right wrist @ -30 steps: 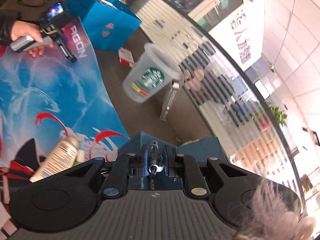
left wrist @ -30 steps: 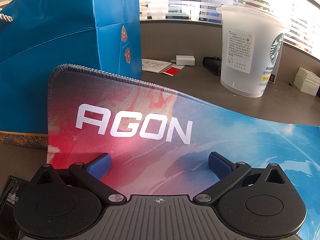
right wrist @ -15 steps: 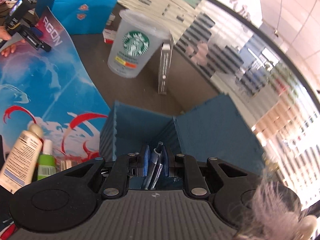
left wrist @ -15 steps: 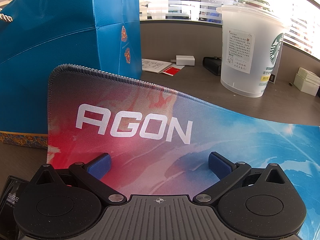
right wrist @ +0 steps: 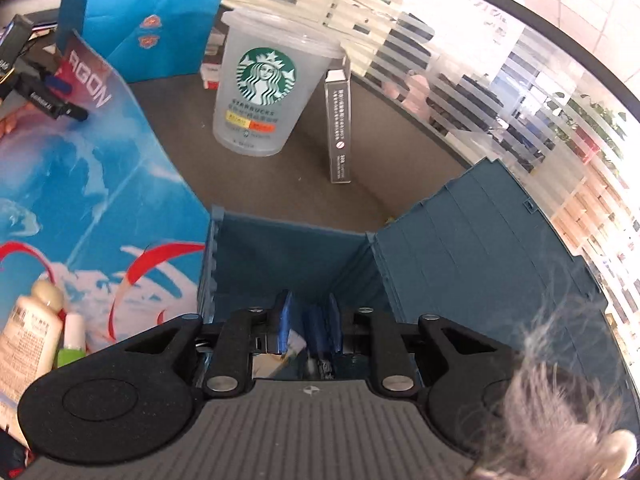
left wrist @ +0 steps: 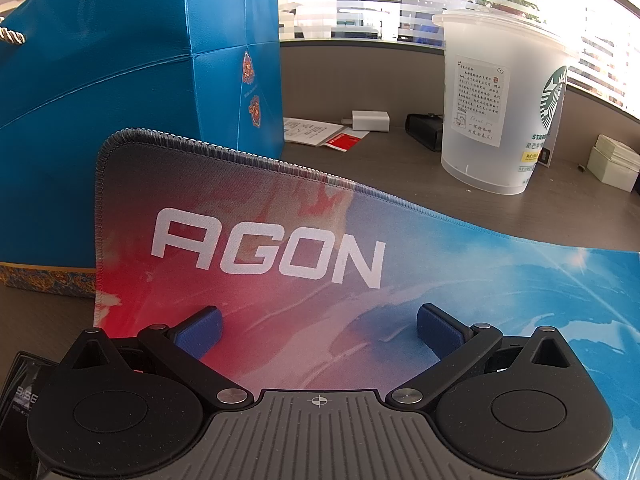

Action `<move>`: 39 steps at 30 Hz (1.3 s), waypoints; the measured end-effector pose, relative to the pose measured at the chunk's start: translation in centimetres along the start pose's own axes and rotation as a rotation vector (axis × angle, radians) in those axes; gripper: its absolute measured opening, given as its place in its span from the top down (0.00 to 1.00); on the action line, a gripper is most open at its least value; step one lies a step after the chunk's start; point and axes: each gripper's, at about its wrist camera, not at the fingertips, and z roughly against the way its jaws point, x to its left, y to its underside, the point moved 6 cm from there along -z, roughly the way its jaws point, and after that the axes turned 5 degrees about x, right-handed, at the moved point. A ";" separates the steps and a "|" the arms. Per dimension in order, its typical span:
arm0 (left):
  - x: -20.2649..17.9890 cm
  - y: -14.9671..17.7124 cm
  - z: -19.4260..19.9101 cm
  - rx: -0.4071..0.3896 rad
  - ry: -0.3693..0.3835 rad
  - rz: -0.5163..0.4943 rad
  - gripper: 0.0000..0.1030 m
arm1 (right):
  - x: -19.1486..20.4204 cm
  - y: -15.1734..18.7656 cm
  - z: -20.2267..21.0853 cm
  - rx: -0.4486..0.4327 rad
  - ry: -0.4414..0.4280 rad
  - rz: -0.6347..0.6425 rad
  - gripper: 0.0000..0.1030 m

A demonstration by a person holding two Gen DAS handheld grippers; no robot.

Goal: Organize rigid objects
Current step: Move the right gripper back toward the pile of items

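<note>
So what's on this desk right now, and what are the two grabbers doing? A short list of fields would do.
surface: desk with an AGON mat
left gripper: jaws wide open over the mat, holding nothing
right gripper: jaws slightly apart, pointing into the blue box; nothing clearly gripped
blue box: open on top; contents too blurred to name
on the mat: cream tube and small green bottle, left of the box
behind: Starbucks cup, slim carton standing beside it, blue paper bag

A red-to-blue swirled fabric mat (left wrist: 360,240) with white letters lies on the grey-brown worktop (left wrist: 400,168), beside a bright blue paper bag (left wrist: 120,100), a frosted cup (right wrist: 264,96) with green logo, and a dark teal bin (right wrist: 460,248).
</note>
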 end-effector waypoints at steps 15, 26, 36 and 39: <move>-3.9 -0.7 5.3 -0.195 0.268 -0.022 0.00 | 4.9 0.8 14.4 -0.441 -0.059 -0.237 0.00; -22.7 5.4 14.3 -0.374 0.708 -0.963 0.00 | 13.4 9.0 17.6 -0.459 -0.121 -0.419 0.00; -27.9 8.4 11.4 -0.224 0.872 -1.246 0.00 | 16.4 12.6 18.2 -0.465 -0.121 -0.517 0.00; -27.9 8.3 10.9 -0.108 0.891 -1.205 0.00 | 16.3 13.2 18.3 -0.481 -0.116 -0.546 0.00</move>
